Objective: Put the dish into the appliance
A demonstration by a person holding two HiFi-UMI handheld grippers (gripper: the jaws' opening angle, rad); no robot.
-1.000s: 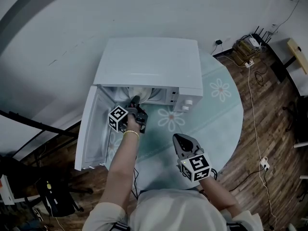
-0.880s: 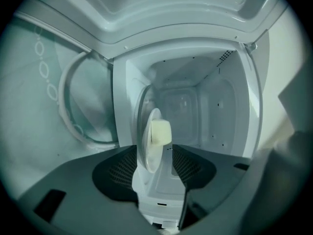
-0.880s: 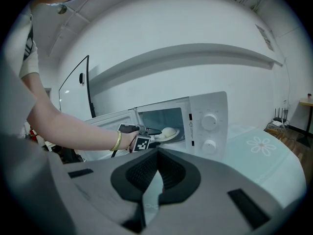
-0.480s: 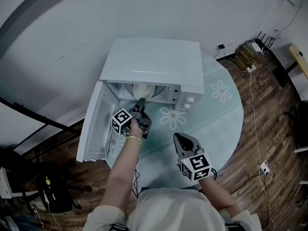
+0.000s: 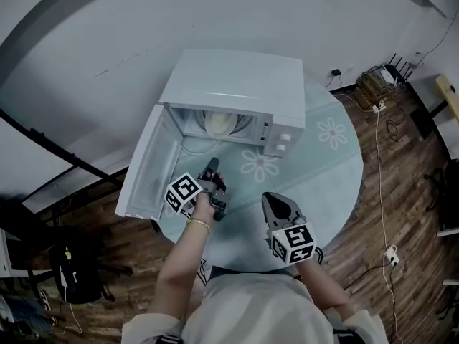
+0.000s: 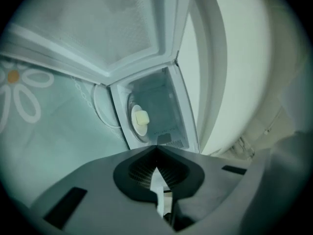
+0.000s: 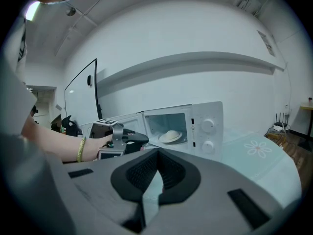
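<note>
The white microwave stands at the back of the round table with its door swung wide to the left. The pale dish lies inside on the turntable; it also shows in the left gripper view and the right gripper view. My left gripper hovers over the table in front of the cavity, shut with nothing between its jaws, and points at the opening. My right gripper is nearer the person, shut and empty. It looks at the left gripper.
A pale teal cloth with daisy prints covers the table. The open door overhangs the table's left edge. Cables and a power strip lie on the wooden floor at the right. Dark gear sits on the floor at the lower left.
My left gripper has drawn back out of the microwave's mouth toward the person, leaving the dish inside. The right gripper has barely moved.
</note>
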